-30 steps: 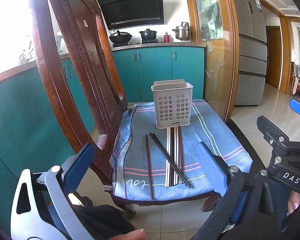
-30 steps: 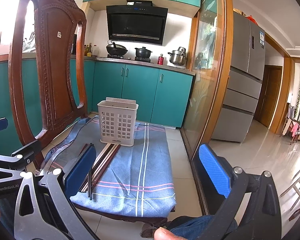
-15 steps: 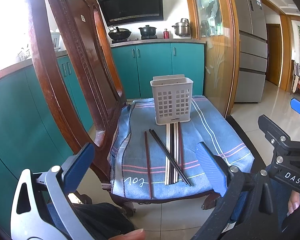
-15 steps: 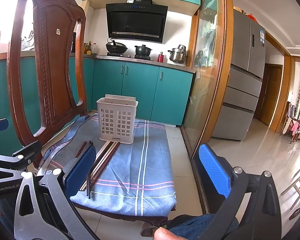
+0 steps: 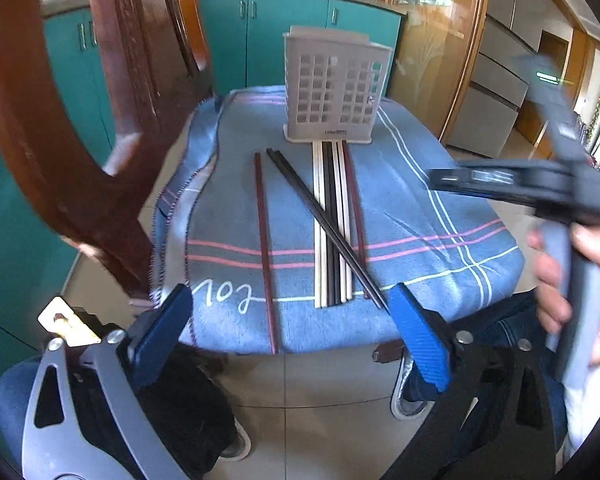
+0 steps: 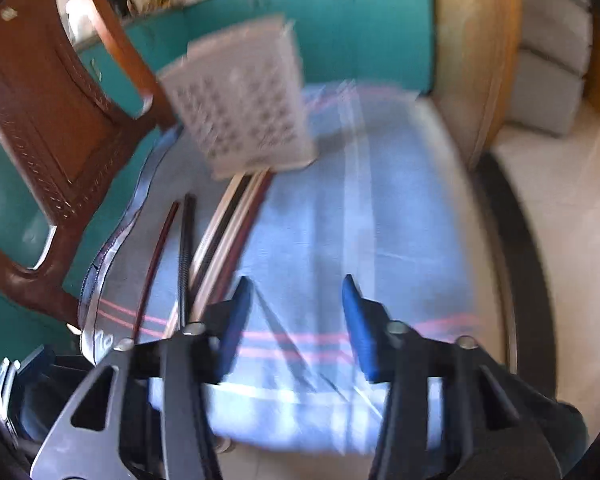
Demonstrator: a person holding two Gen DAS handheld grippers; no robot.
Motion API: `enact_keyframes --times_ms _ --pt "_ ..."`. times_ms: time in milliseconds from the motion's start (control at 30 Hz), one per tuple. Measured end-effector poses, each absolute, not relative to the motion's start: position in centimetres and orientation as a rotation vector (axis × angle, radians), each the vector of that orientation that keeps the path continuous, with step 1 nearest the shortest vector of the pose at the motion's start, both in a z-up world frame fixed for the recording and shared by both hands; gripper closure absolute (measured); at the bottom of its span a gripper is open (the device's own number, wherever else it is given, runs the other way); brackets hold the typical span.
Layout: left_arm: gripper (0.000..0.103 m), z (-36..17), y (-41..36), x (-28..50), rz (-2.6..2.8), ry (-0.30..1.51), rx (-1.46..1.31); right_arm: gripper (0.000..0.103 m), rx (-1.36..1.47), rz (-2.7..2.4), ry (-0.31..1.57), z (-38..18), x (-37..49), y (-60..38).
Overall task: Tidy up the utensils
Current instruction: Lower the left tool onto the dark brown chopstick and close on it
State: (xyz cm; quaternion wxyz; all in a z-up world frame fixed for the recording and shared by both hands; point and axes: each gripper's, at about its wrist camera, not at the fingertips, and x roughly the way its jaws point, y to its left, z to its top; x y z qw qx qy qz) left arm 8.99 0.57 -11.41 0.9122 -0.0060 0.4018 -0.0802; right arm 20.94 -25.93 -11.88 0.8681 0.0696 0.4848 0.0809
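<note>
Several chopsticks lie on a blue striped cloth [image 5: 420, 216] over a chair seat: one red-brown chopstick [image 5: 265, 248] at the left, a black pair [image 5: 324, 224] lying slantwise, and a white, black and brown row [image 5: 334, 208] in front of a white slotted basket [image 5: 334, 88]. My left gripper [image 5: 288, 320] hovers at the cloth's near edge, its jaws wide and just closing, nothing between them. My right gripper [image 6: 296, 300] is over the cloth [image 6: 360, 220], right of the chopsticks [image 6: 228, 232], jaws closing on nothing. That view is blurred; the basket [image 6: 244, 108] stands beyond.
The carved wooden chair back [image 5: 60, 140] rises close on the left. A hand [image 5: 572, 280] holds the right gripper's body [image 5: 540, 188] at the right of the left wrist view. Teal cabinets [image 5: 284, 36] and a tiled floor [image 5: 320, 400] surround the chair.
Both grippers have tipped downward and come closer to the seat. The right one swung over the cloth and its jaws have narrowed. The chopsticks and basket have not moved.
</note>
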Motion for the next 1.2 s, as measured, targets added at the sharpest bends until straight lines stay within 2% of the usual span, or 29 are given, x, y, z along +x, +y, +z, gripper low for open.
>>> enact_keyframes --times_ms 67,133,200,267,333,400,500,600,700,733,767,800,867,900,1000,1200 --pt "0.018 -12.2 0.7 10.5 -0.172 0.856 -0.019 0.062 0.126 0.223 1.066 -13.2 24.0 -23.7" --pt "0.032 -12.9 1.0 12.2 -0.194 0.893 -0.042 0.062 0.115 0.236 1.123 -14.6 26.6 -22.2" --pt "0.036 -13.2 1.2 14.0 -0.232 0.913 -0.07 0.062 0.093 0.244 1.171 -15.5 28.6 -21.0" --pt "0.036 -13.1 1.1 16.4 -0.261 0.924 -0.067 0.063 0.041 0.245 1.168 -15.8 29.8 -20.1" --pt "0.036 -13.1 0.8 18.9 -0.277 0.943 -0.06 0.071 0.028 0.28 1.178 -15.8 30.9 -20.0" --pt "0.036 -13.4 0.3 21.5 -0.319 0.978 -0.062 0.088 0.051 0.336 1.203 -15.8 31.5 -20.5" --pt "0.038 -14.1 -0.5 25.0 -0.338 1.029 -0.033 0.103 0.003 0.291 1.201 -15.7 31.9 -22.0" --pt "0.046 -15.3 -0.9 27.4 -0.358 1.074 -0.038 0.103 0.027 0.292 1.187 -15.9 31.9 -23.8" --pt "0.065 -16.6 -0.5 29.0 -0.335 1.111 -0.088 0.101 0.079 0.291 1.182 -15.5 32.0 -25.0" --pt "0.067 -16.5 -0.4 29.1 -0.328 1.1 -0.106 0.101 0.113 0.304 1.193 -15.5 32.1 -25.1" --pt "0.068 -16.4 -0.3 29.2 -0.328 1.103 -0.117 0.096 0.138 0.328 1.2 -15.4 32.1 -25.0" --pt "0.074 -16.4 -0.3 29.3 -0.337 1.104 -0.129 0.088 0.148 0.346 1.199 -15.2 31.9 -25.1" --pt "0.075 -16.5 -0.8 29.6 -0.363 1.098 -0.146 0.076 0.144 0.384 1.185 -14.6 31.9 -24.1" --pt "0.076 -16.5 -1.0 29.6 -0.369 1.092 -0.144 0.073 0.123 0.391 1.181 -14.5 31.9 -23.3" --pt "0.087 -16.8 -1.6 29.6 -0.413 1.095 -0.176 0.073 0.078 0.373 1.182 -15.0 31.6 -21.4" --pt "0.086 -15.5 -1.1 28.8 -0.366 1.013 -0.156 0.071 0.019 0.331 1.145 -16.6 32.3 -17.6"
